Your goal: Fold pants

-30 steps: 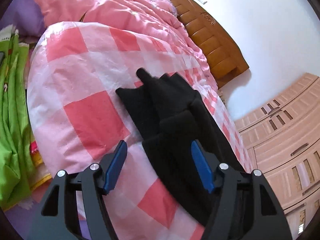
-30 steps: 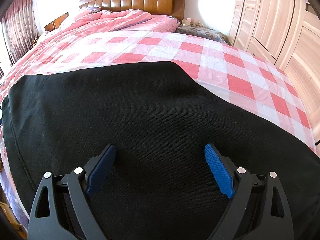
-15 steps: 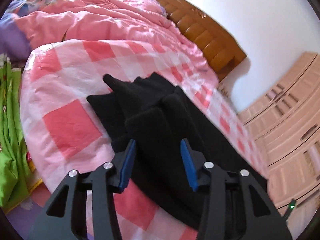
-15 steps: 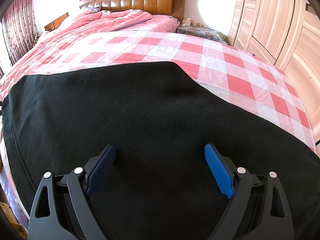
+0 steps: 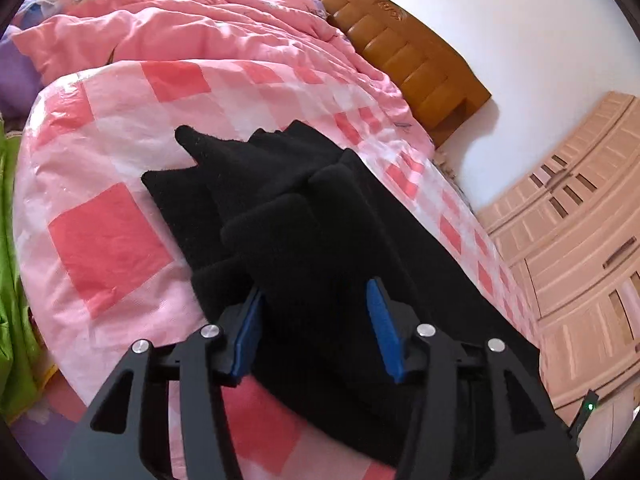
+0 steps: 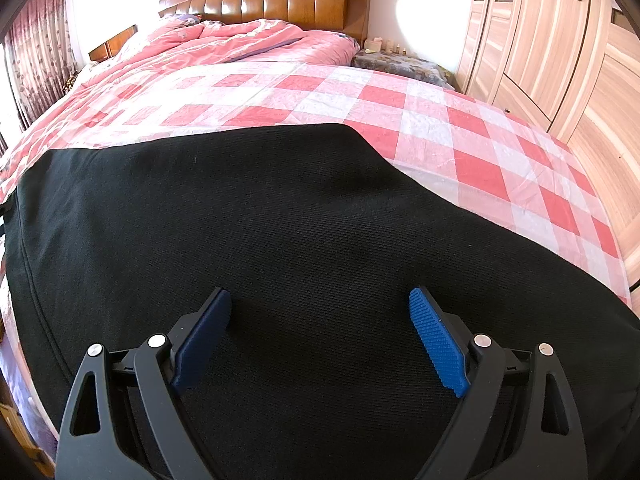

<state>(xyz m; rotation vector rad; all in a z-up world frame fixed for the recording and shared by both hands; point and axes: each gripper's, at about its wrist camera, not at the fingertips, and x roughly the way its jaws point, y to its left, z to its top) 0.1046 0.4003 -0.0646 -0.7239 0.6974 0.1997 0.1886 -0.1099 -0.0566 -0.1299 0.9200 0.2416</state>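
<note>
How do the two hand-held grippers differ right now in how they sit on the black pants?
The left hand-held gripper has its jaws drawn in around a bunched fold of the black pants; they have just been opening slightly. The right hand-held gripper stands wide open with only flat cloth below it. The left one is over the rumpled leg end, the right one over a smooth, spread part. Both have blue pads and point down at the same pants on the checked bedspread.

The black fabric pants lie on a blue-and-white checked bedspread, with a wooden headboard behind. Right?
Not quite. The black fabric pants lie on a pink-and-white checked bedspread, not a blue one, as the right wrist view shows. The wooden headboard does stand behind.
</note>
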